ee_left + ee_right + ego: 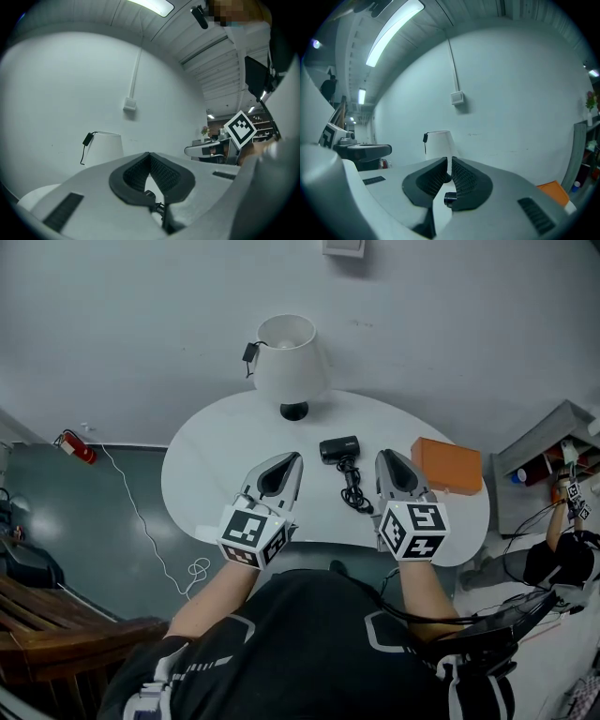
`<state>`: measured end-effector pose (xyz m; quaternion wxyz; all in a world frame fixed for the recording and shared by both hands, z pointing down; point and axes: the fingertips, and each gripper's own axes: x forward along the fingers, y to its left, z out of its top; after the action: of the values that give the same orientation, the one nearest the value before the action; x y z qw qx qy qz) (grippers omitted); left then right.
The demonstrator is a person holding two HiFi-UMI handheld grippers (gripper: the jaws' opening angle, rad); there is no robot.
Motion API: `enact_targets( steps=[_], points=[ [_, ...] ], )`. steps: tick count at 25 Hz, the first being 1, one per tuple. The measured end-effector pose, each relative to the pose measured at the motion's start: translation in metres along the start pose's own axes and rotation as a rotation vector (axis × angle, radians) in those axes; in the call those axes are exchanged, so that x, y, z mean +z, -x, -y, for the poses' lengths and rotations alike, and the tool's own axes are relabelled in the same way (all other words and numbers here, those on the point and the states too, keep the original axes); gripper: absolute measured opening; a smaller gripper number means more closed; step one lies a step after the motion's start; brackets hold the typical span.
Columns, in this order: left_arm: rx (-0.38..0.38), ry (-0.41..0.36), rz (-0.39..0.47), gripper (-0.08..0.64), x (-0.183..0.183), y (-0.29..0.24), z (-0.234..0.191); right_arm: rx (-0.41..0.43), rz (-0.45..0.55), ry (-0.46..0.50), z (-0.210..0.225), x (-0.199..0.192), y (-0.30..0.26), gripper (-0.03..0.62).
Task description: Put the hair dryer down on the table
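Bare, pale-walled room around a white oval table (202, 479)

A smooth off-white wall (141, 324) rises behind the table's far edge, where a white table lamp with a tapered shade and a black foot (289, 360) stands. A small white wall box (343, 246) sits higher up (a thin conduit runs up from it in the right gripper view). Left of the table lies a dark grey-green floor (84, 521), crossed by a thin white cable (141, 521), with a red fire extinguisher (75, 446) at the wall's foot. Dark wooden slatted furniture (56, 610) fills the lower left; a grey shelf unit (548, 442) stands beyond the table's right edge. A long fluorescent ceiling tube (393, 30) glows overhead.
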<state>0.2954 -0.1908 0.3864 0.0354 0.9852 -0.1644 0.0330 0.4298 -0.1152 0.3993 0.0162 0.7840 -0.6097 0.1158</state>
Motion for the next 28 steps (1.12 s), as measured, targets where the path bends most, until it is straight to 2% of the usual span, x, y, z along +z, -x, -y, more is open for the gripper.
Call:
enact_targets(
  steps=[28],
  points=[
    [-0.011,-0.007,0.013,0.005,0.004,0.000,0.006,-0.026,0.033,0.040,-0.001,0.008,-0.001,0.028]
  ],
)
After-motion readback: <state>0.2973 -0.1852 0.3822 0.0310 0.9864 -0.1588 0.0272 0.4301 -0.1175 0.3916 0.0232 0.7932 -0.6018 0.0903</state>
